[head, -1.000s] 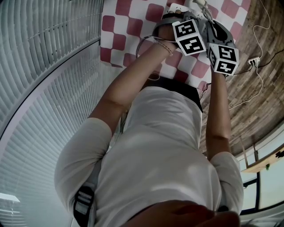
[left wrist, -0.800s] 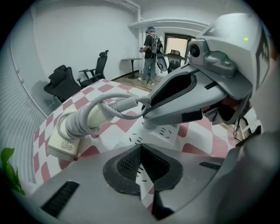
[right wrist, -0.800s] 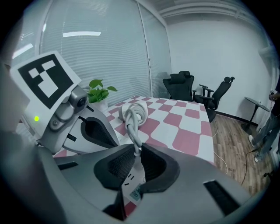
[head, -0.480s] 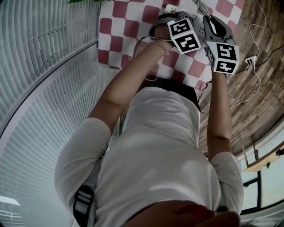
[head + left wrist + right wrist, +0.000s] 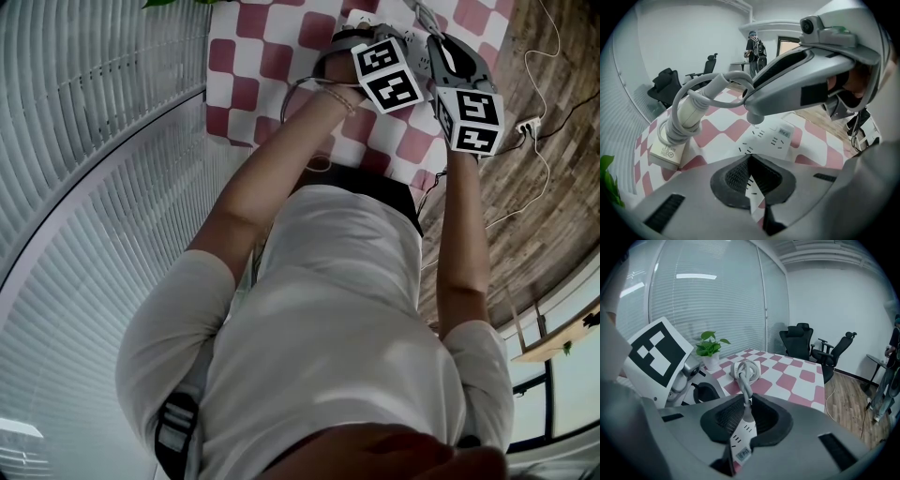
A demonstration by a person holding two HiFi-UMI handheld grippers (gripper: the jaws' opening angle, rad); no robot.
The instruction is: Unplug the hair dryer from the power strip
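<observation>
A white power strip [image 5: 771, 136] lies on the red-and-white checked tablecloth [image 5: 253, 56]. My left gripper [image 5: 751, 176] is shut on its near end and points steeply down. The white hair dryer [image 5: 679, 122] lies to the left with its grey cord [image 5: 726, 79] wound around it. The cord runs into my right gripper [image 5: 754, 115], which hangs just above the strip. In the right gripper view, the right gripper [image 5: 746, 420] is shut on the plug [image 5: 744, 416]. The strip [image 5: 739, 446] shows below the jaws, the hair dryer [image 5: 746, 370] beyond. Whether the prongs are clear of the socket is hidden.
A potted plant [image 5: 710, 350] stands at the table's far left corner. Black office chairs [image 5: 799, 341] are behind the table. A person [image 5: 753, 49] stands at the back of the room. Thin white cables [image 5: 544, 131] lie on the wood floor to the right. Blinds [image 5: 84, 141] line the left.
My right gripper has lifted a little with the plug in its jaws. The left gripper has stayed in place on the power strip.
</observation>
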